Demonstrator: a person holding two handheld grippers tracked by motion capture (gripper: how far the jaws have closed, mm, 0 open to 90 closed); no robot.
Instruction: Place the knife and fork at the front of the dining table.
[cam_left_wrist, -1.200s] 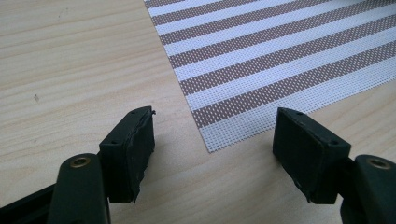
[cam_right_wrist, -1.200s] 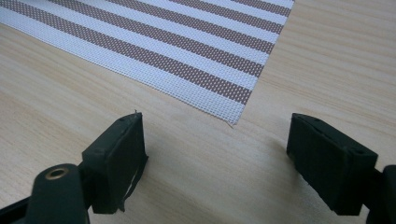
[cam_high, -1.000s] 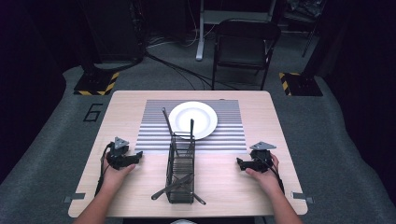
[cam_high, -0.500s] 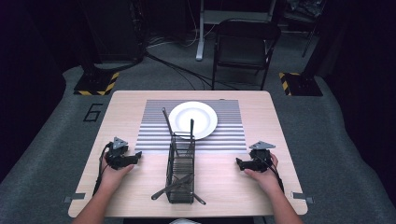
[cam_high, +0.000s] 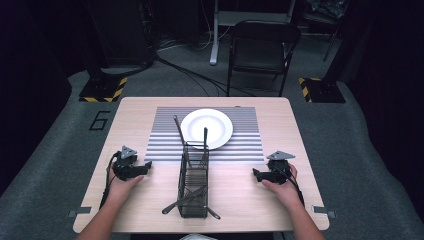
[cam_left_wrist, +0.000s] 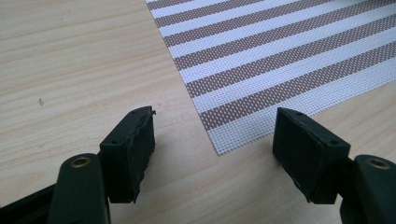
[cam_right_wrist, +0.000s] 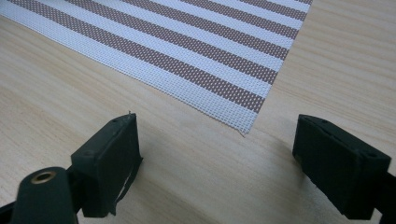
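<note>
Cutlery basket (cam_high: 193, 186) sits at the near middle of the tabletop (cam_high: 130, 117), a tall wire thing with a couple of utensils lying low across its near end and two handles (cam_high: 178, 129) poking up at the far end. Left hand-held gripper (cam_high: 146, 165) and right hand-held gripper (cam_high: 255, 173) rest either side of it, well apart from it, both spread wide with nothing between the jaws; each gripper view looks down at a near corner of the striped mat (cam_high: 165, 135)

What could go wrong: the basket looks narrow and tall, so I'd guess a sideways nudge while reaching for a utensil tips it, or a handle snags in the wire and drags the whole thing. Those upright handles lean toward the white plate (cam_high: 206, 128) just behind, so pulling one carelessly might clip the rim

Compared with a second ago nothing has shifted, hands and basket are in the same spots
</note>
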